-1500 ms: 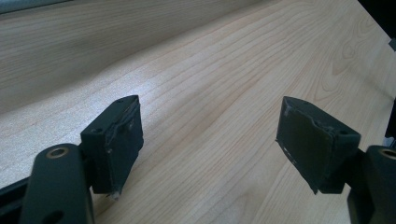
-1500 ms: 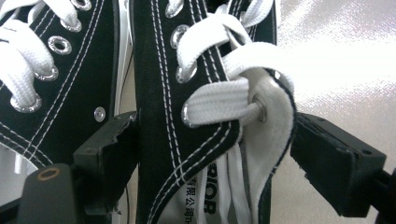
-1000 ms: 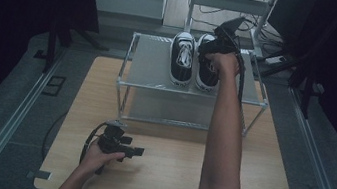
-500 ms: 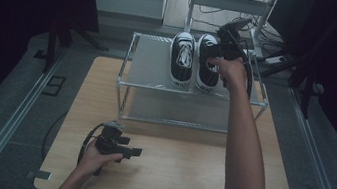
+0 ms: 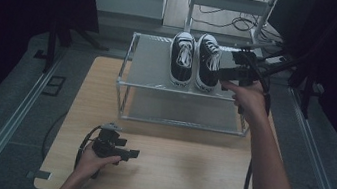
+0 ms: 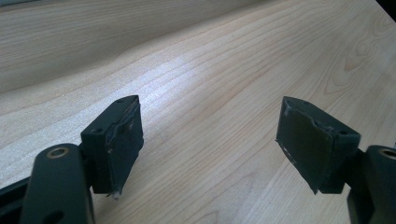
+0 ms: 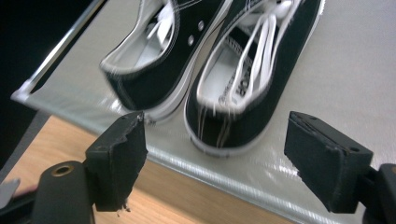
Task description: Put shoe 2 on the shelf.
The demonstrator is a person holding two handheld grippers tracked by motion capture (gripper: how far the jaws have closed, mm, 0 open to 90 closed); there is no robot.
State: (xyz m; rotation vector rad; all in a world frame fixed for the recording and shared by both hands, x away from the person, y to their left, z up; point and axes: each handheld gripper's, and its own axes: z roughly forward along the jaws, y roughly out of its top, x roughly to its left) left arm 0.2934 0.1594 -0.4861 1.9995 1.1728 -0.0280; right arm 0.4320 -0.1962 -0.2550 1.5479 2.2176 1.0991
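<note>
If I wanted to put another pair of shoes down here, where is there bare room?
The top shelf is bare left of the two shoes. The table is bare between the rack's front rail and the near edge, right of the left gripper. It is crowded on the shelf's right side, where the right gripper hangs beside the shoes.

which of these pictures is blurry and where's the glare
Right gripper view: the shoes are smeared by motion blur, and glare streaks the shelf front edge. Left gripper view: sharp, a soft bright patch on the table. High view: dim, dark surroundings.
</note>
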